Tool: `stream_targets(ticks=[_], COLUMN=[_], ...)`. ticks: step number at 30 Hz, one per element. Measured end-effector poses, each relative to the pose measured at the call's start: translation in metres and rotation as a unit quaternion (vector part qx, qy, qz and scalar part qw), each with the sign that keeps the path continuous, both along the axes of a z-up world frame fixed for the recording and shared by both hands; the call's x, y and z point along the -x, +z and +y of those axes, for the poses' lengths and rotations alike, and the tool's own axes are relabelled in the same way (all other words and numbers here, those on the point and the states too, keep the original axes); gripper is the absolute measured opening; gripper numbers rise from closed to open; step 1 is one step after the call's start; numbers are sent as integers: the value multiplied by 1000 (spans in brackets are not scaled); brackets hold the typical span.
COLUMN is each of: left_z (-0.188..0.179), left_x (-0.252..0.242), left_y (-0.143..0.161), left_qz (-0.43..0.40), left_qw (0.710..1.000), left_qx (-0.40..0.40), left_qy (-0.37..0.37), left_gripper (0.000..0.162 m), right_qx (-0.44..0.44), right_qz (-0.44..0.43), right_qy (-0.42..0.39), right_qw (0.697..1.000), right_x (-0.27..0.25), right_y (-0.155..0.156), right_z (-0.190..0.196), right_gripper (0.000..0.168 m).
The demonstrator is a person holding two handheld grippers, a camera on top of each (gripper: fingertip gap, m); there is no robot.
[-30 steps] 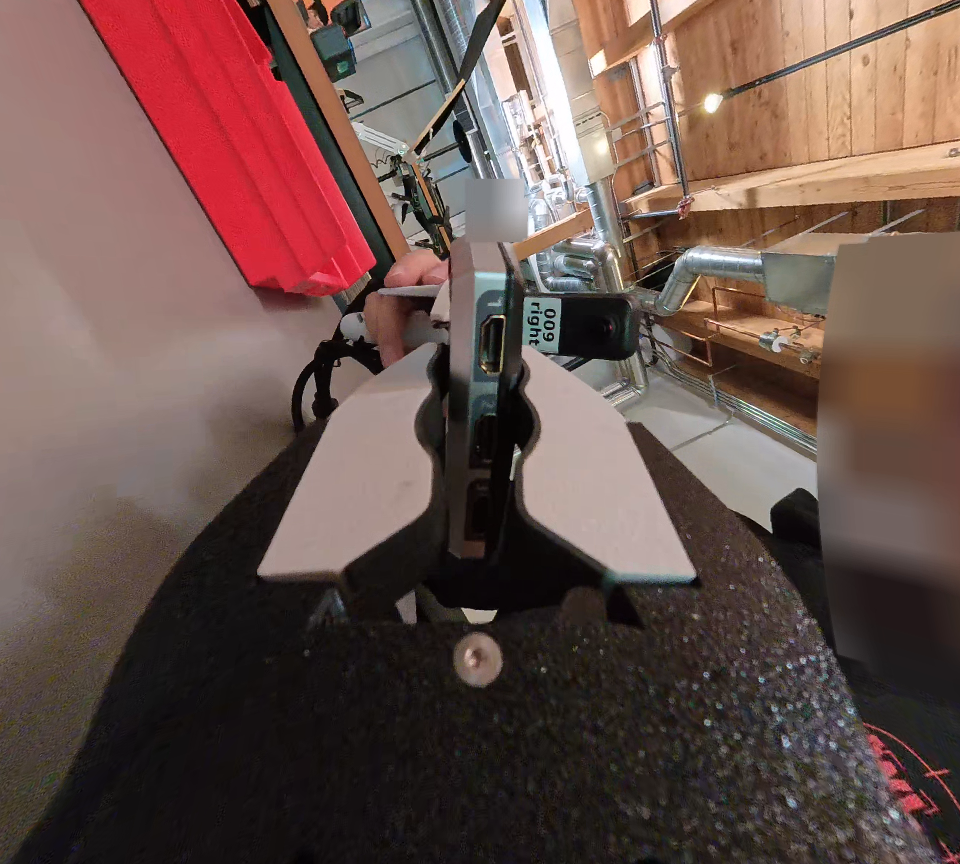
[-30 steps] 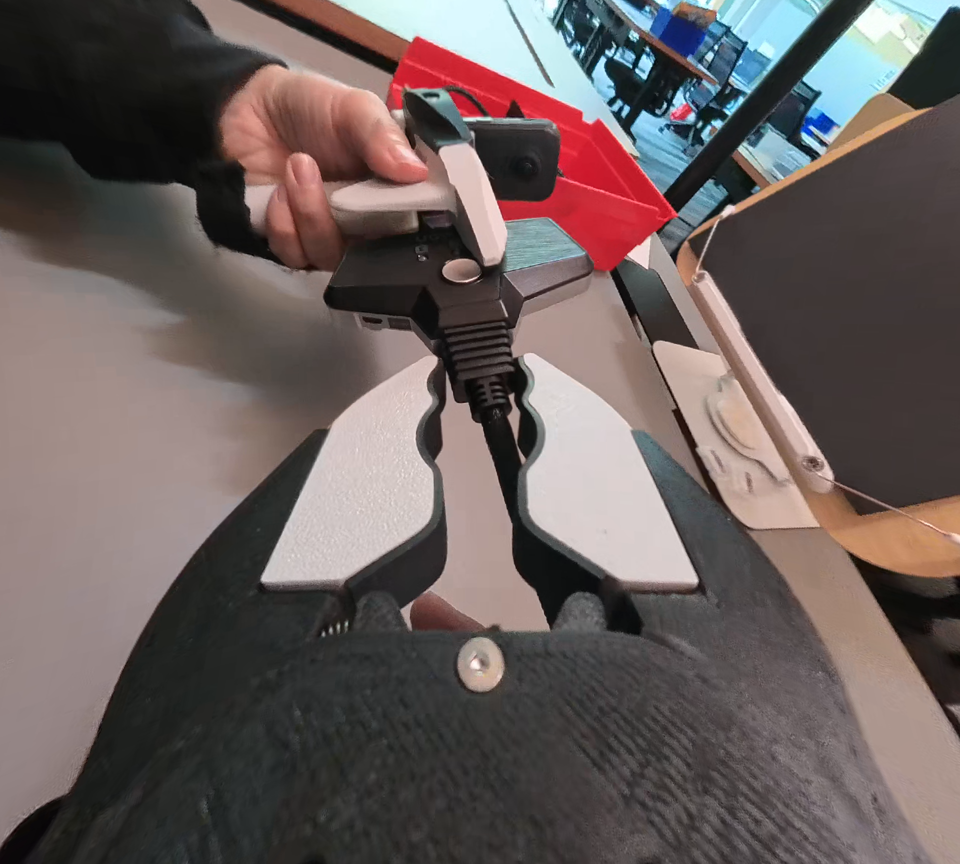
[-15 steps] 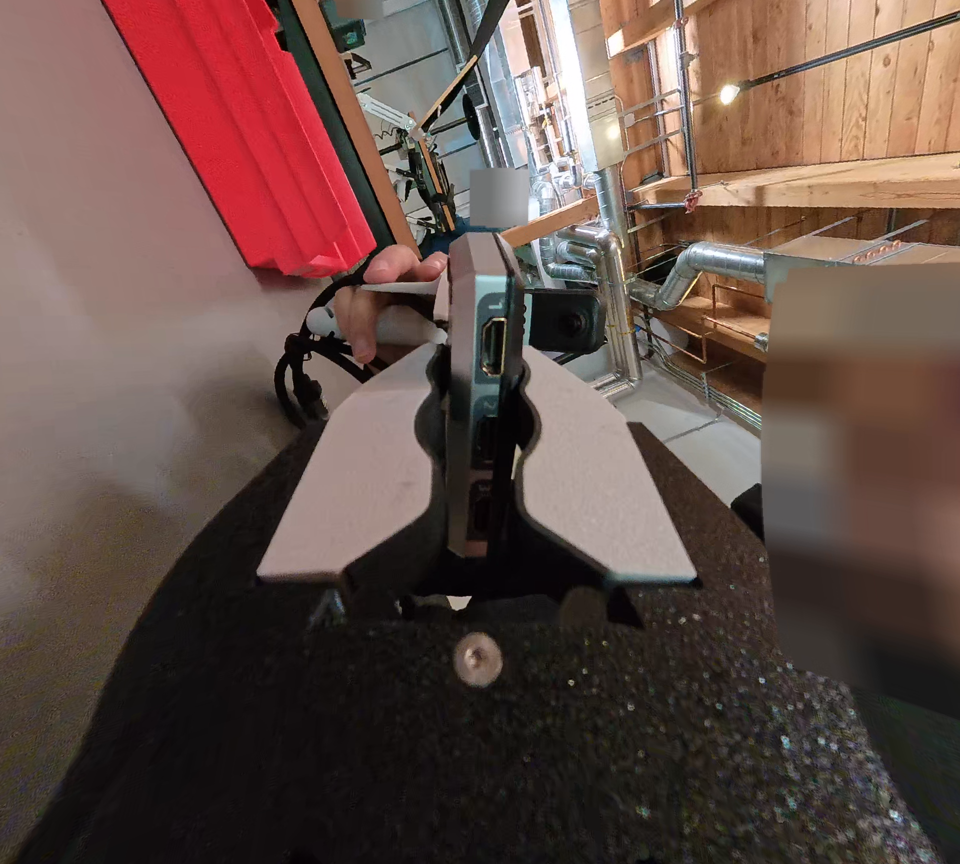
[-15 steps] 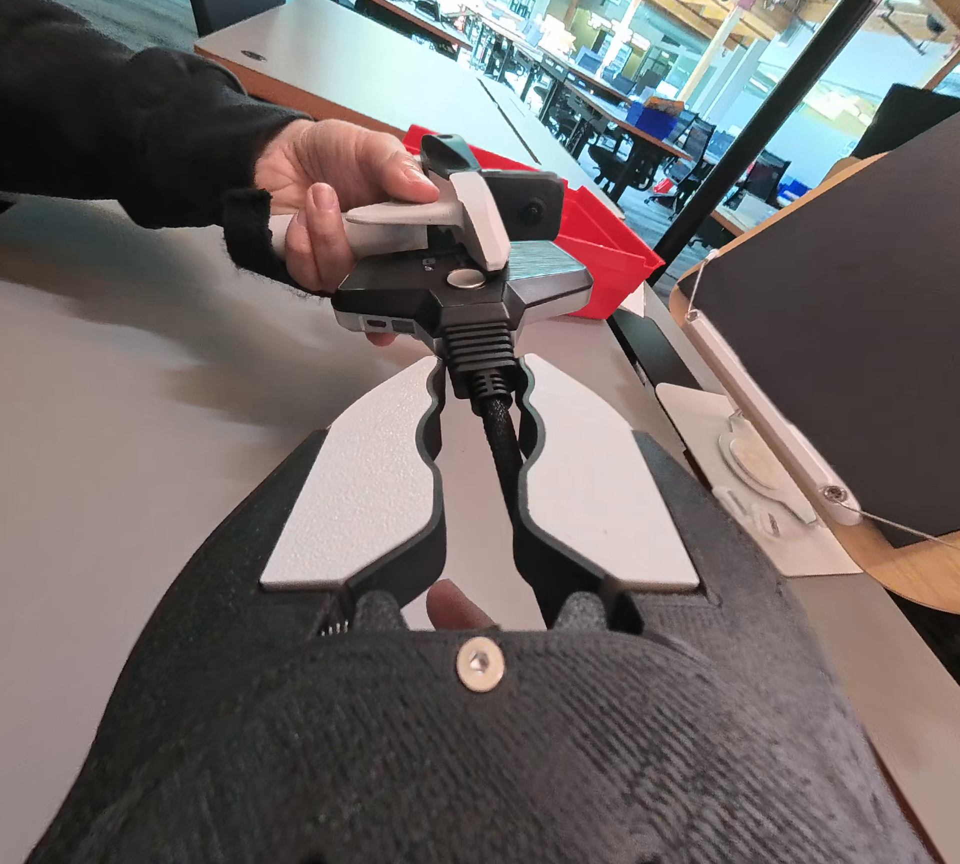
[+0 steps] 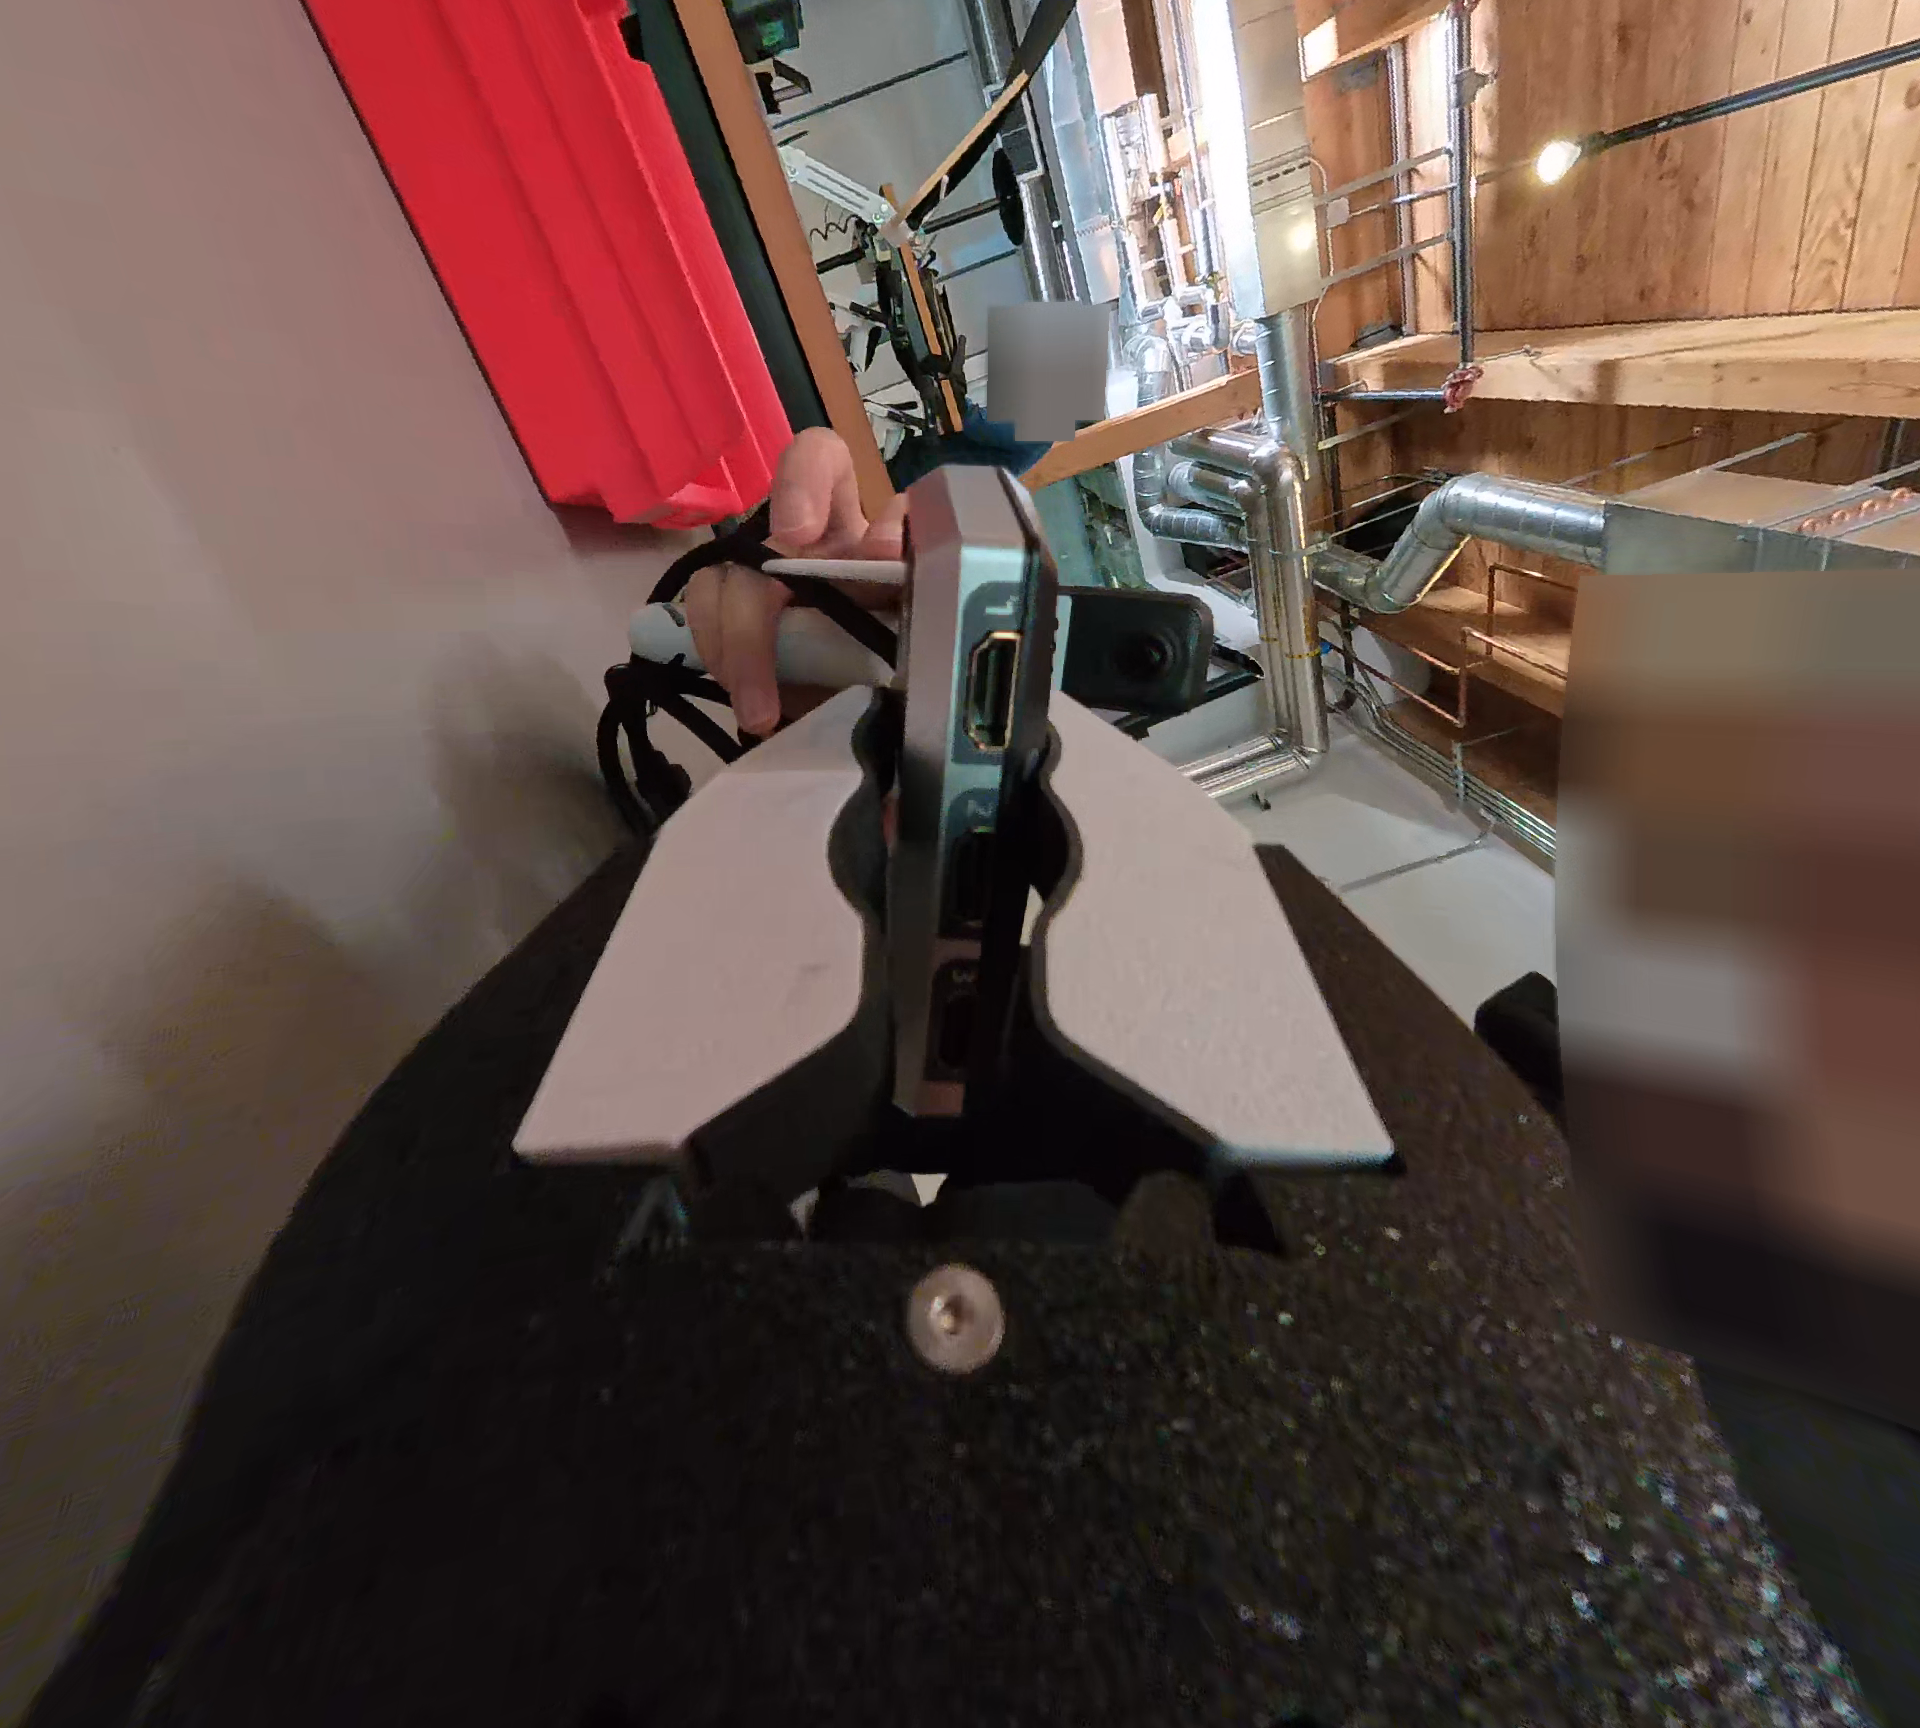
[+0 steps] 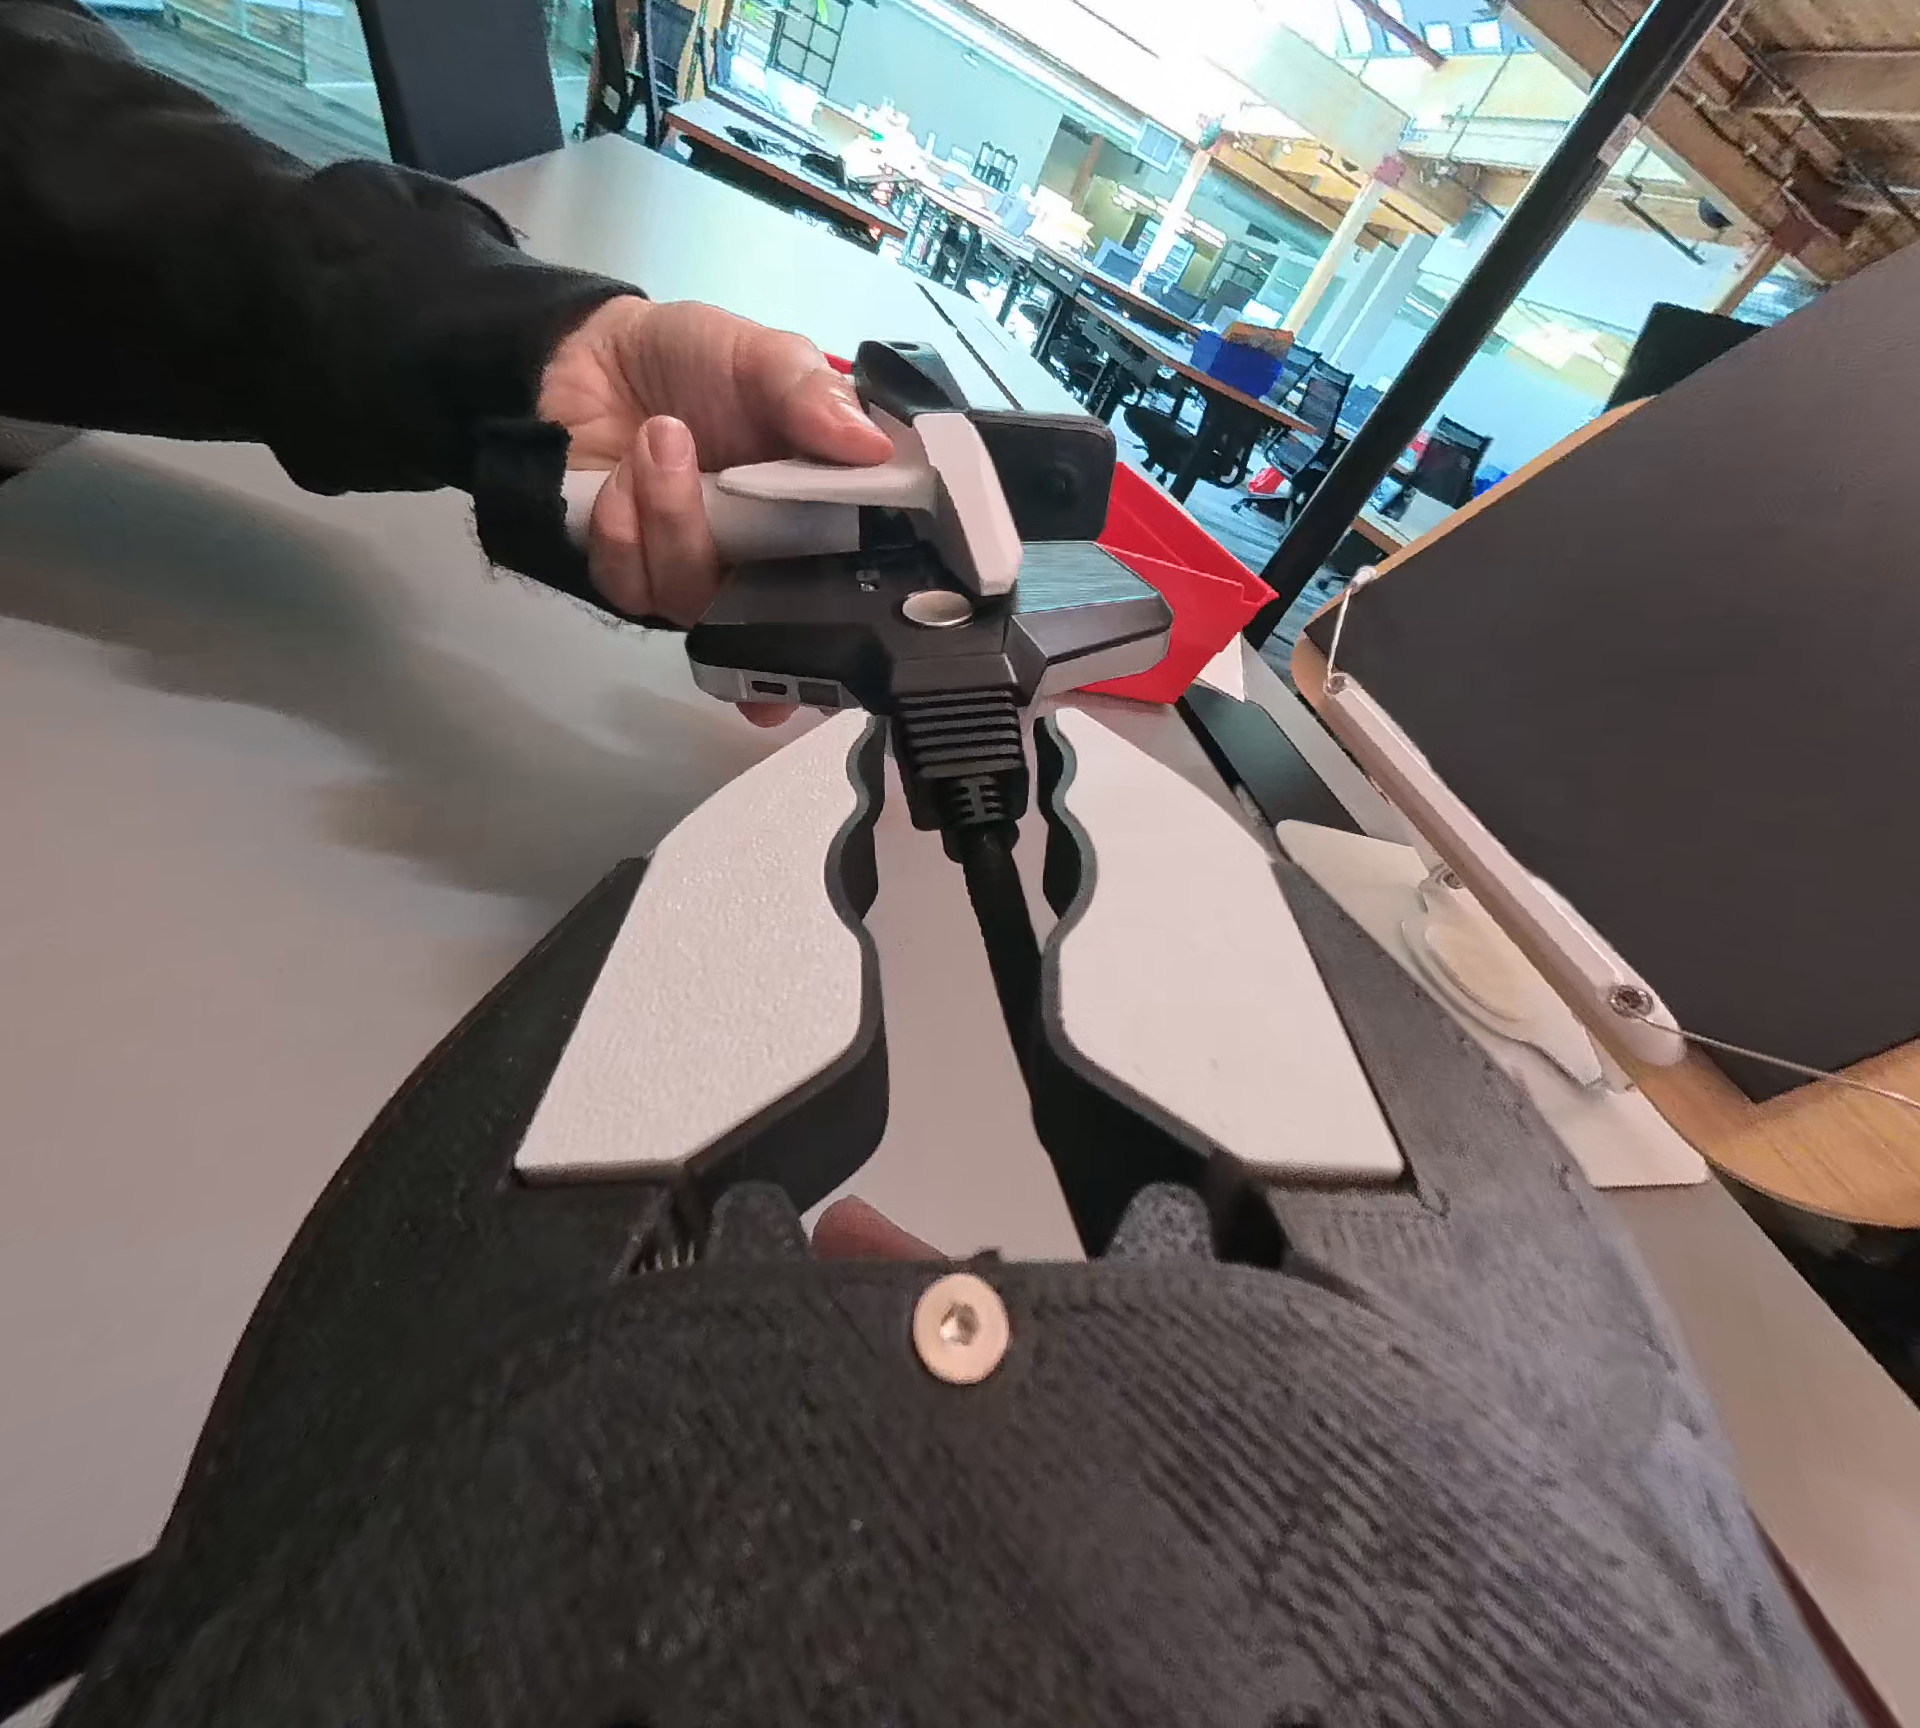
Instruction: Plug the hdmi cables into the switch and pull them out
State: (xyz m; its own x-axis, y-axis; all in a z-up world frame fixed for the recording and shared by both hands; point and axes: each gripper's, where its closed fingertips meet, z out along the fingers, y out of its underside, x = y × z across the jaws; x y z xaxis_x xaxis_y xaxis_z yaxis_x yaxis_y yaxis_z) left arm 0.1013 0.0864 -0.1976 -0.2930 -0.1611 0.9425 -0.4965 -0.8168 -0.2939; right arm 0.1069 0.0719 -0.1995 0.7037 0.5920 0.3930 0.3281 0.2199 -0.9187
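Note:
My left gripper [image 5: 961,722] is shut on the grey HDMI switch [image 5: 977,743] and holds it edge-on, with three empty ports facing the camera. In the right wrist view the switch [image 6: 1081,598] lies flat above the table, one white finger [image 6: 966,515] of the left gripper across its top. A black HDMI plug [image 6: 961,774] sits in the switch's near edge. My right gripper [image 6: 956,733] is shut on that plug, and its black cable [image 6: 1003,930] runs back between the fingers. The right gripper's camera [image 5: 1132,650] shows beyond the switch.
A red bin [image 6: 1174,587] stands just behind the switch on the grey table [image 6: 260,847]. A dark panel with a wooden edge [image 6: 1610,691] and a white mount plate [image 6: 1455,930] are close on the right. Loose black cable [image 5: 644,743] lies on the table.
Both grippers have tilted and risen a little with the switch and plug still joined. The red bin has dropped behind the switch in the right wrist view. More black cable shows in the left wrist view.

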Motion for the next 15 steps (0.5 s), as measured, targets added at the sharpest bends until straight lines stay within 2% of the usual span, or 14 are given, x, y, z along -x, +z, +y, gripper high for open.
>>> stream_targets(ticks=[10,15], left_z=[-4,-7], left_x=[3,5], left_y=[-7,-6], left_qz=[10,12], left_qw=[1000,1000], left_qx=[16,10], left_qy=[-12,-17], left_gripper=[22,23], right_qx=[5,21], right_qz=[25,43], right_qy=[22,35], right_qw=[999,998], right_x=[7,9], right_y=[-6,-7], right_z=[-5,-7], right_gripper=[28,23])
